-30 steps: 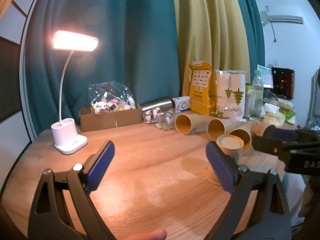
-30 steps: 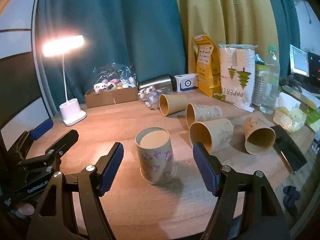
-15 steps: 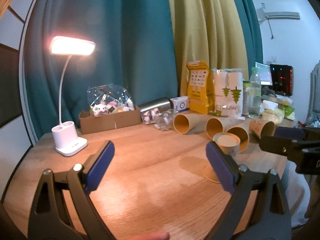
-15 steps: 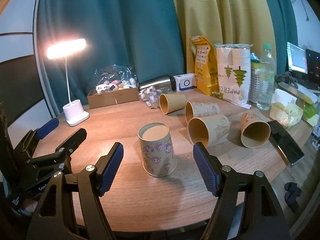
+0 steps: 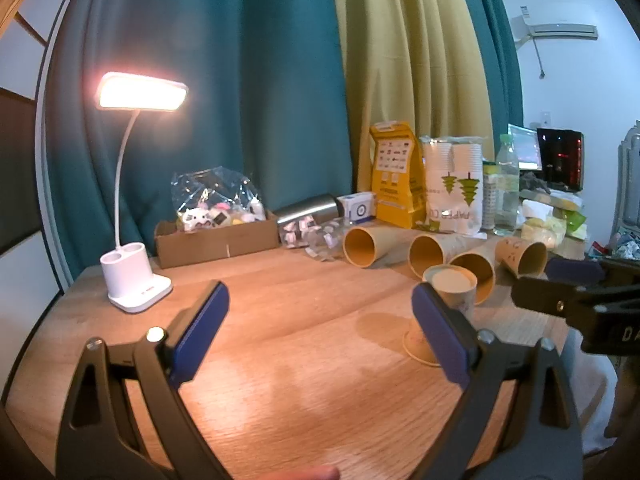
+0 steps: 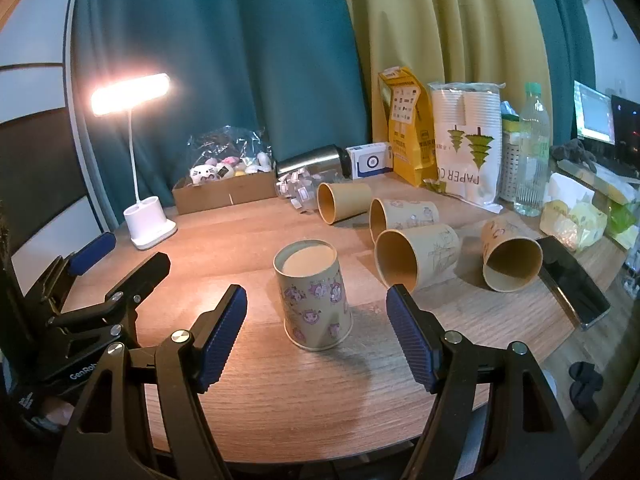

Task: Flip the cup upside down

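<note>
A paper cup with purple cartoon prints (image 6: 314, 296) stands upside down on the wooden table (image 6: 248, 408), its base facing up. It also shows in the left wrist view (image 5: 452, 290), partly behind my left finger. My right gripper (image 6: 316, 338) is open and empty, just in front of the cup, apart from it. My left gripper (image 5: 320, 332) is open and empty over the table's left part. Several more paper cups (image 6: 416, 256) lie on their sides behind and to the right of it.
A lit white desk lamp (image 6: 150, 228) stands at the back left. A cardboard box of toys (image 6: 226, 194), a steel flask (image 6: 310, 160), a yellow bag (image 6: 408, 140), a pack of paper cups (image 6: 468, 140) and a bottle (image 6: 530, 152) line the back. A phone (image 6: 572, 280) lies at the right edge.
My right gripper has drawn back a little from the upside-down cup, jaws staying open. My left gripper has shifted slightly.
</note>
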`<state>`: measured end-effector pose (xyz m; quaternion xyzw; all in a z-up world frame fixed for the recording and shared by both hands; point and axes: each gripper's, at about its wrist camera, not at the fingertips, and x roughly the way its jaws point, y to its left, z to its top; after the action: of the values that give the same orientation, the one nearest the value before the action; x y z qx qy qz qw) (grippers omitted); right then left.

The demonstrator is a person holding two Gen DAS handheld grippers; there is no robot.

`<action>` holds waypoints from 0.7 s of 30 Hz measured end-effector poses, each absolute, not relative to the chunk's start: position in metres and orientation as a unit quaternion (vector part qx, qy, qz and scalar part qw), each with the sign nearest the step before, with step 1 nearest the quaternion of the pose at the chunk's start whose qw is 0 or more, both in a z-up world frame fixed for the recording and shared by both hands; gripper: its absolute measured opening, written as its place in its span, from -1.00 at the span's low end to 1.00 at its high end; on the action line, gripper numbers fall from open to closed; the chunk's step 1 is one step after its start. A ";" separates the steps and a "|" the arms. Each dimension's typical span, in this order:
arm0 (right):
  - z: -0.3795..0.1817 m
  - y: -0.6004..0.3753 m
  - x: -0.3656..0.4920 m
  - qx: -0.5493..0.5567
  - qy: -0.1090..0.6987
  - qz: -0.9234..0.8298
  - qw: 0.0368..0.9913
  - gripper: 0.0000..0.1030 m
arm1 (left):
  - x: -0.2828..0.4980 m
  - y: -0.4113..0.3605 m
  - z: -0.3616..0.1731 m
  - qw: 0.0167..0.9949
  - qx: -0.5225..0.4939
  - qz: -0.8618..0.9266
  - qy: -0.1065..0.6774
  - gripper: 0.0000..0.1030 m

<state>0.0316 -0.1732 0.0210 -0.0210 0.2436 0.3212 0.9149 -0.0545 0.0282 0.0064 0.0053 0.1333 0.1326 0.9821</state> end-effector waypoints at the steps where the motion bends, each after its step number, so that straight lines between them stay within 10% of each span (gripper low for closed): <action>1: 0.021 -0.173 0.032 -0.021 0.244 0.321 0.915 0.46 | -0.054 0.028 0.006 0.982 0.005 0.132 0.133 0.82; 21: 0.017 -0.175 0.035 -0.021 0.247 0.320 0.915 0.47 | -0.055 0.027 0.006 0.982 0.006 0.130 0.134 0.82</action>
<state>0.0349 -0.1746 0.0173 -0.0205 0.2466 0.3200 0.9145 -0.0553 0.0271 0.0065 0.0055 0.1342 0.1299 0.9824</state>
